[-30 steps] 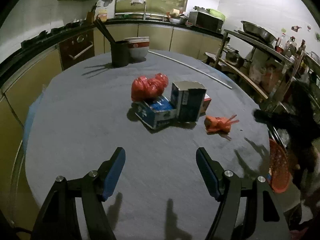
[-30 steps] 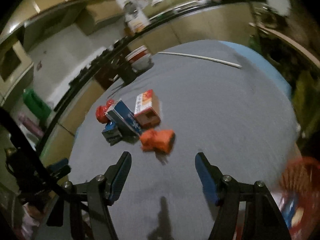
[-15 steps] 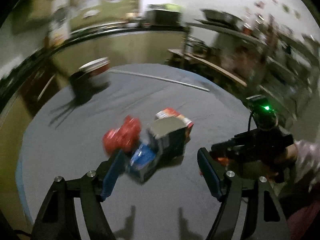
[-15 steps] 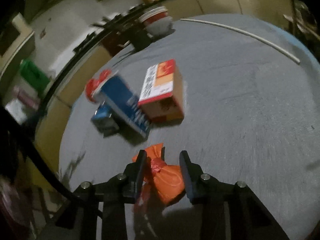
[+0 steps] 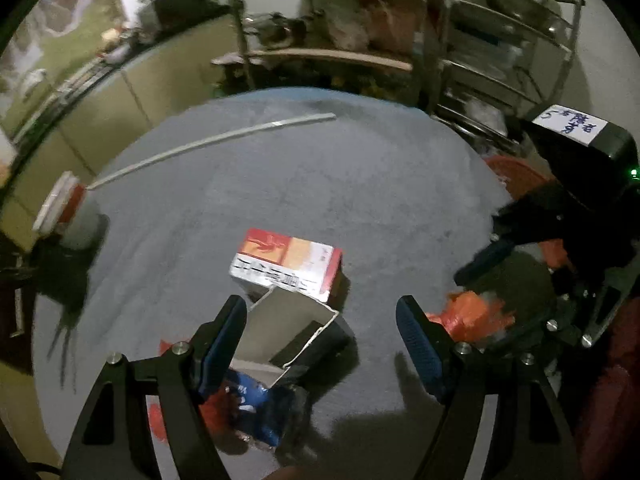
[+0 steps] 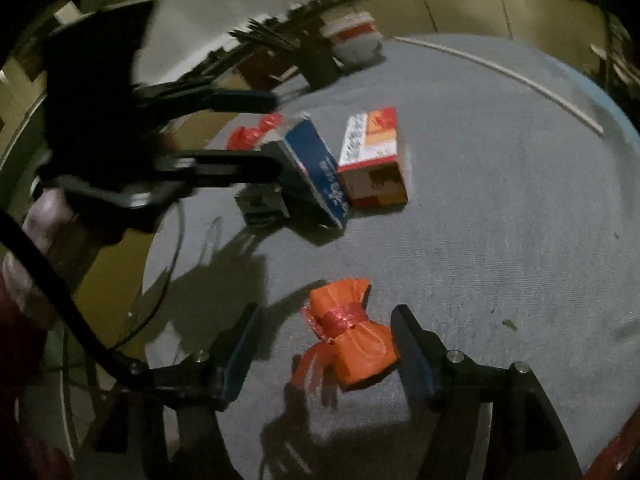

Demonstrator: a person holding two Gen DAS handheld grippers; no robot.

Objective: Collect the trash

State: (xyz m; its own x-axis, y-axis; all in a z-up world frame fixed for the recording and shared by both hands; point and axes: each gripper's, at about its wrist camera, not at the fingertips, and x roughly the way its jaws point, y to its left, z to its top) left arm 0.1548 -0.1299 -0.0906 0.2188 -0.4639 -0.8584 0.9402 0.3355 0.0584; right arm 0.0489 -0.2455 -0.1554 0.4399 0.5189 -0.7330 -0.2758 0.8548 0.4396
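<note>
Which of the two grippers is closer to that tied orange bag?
The right gripper: the orange bag sits between its open fingers. The left gripper straddles the blue carton, beside the bag.

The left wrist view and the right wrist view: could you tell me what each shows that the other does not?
Only the left wrist view shows the metal shelving and the red basket. Only the right wrist view shows the chopstick holder. Both share the red-and-white box, the blue box, the orange bag and the grey table.
</note>
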